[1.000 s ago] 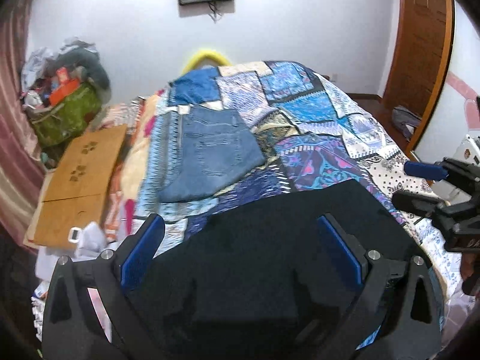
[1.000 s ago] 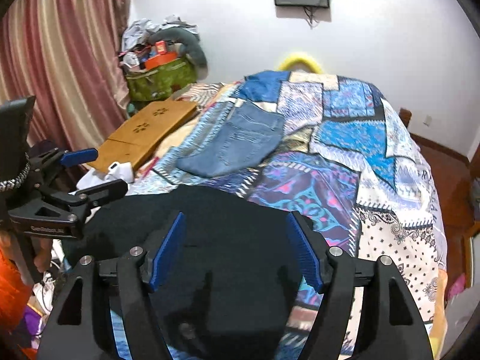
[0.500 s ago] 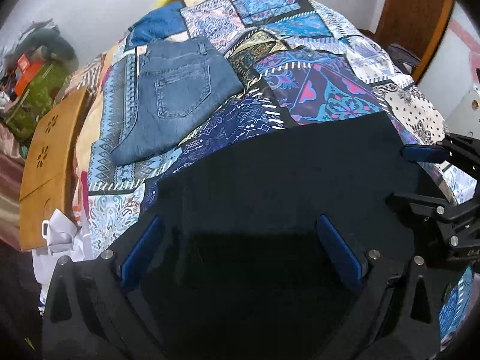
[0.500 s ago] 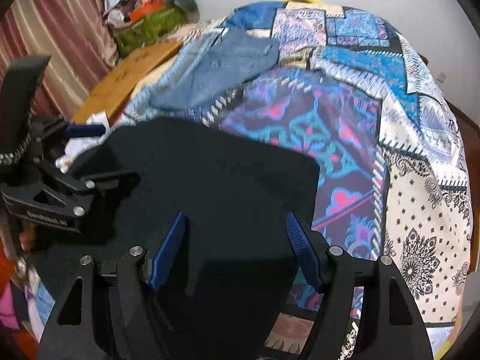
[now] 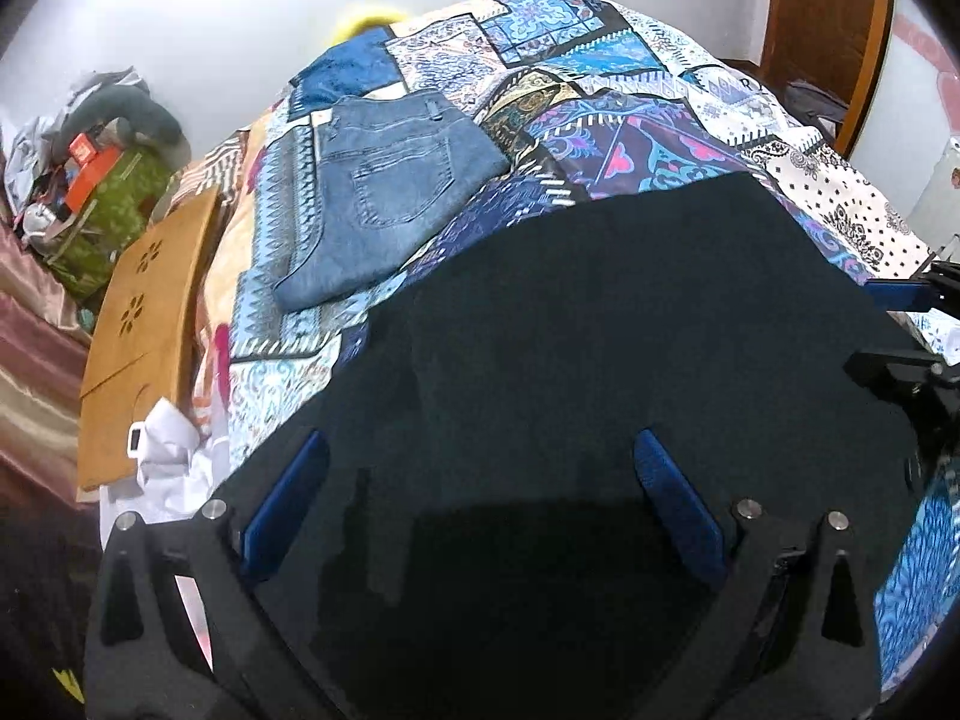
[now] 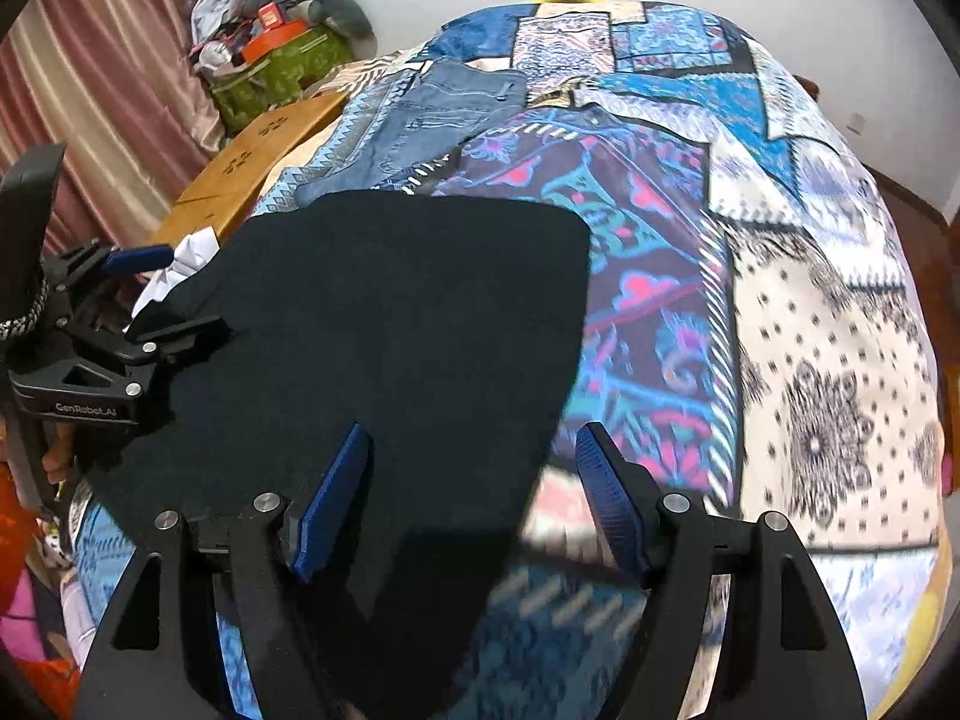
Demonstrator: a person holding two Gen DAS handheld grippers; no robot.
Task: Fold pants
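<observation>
Both claws are spread wide, nothing pinched. The left claw (image 5: 480,498) hovers over the middle of the black pants (image 5: 600,330), and the right claw (image 6: 474,492) sits over their right edge. The pants lie flat on the patchwork bedspread (image 6: 810,300) at the near end of the bed, looking like one dark slab, though honestly the fabric is too dark to count layers. Folded blue jeans (image 5: 384,186) sit farther up, already done. I'd guess the black pair needs another fold.
</observation>
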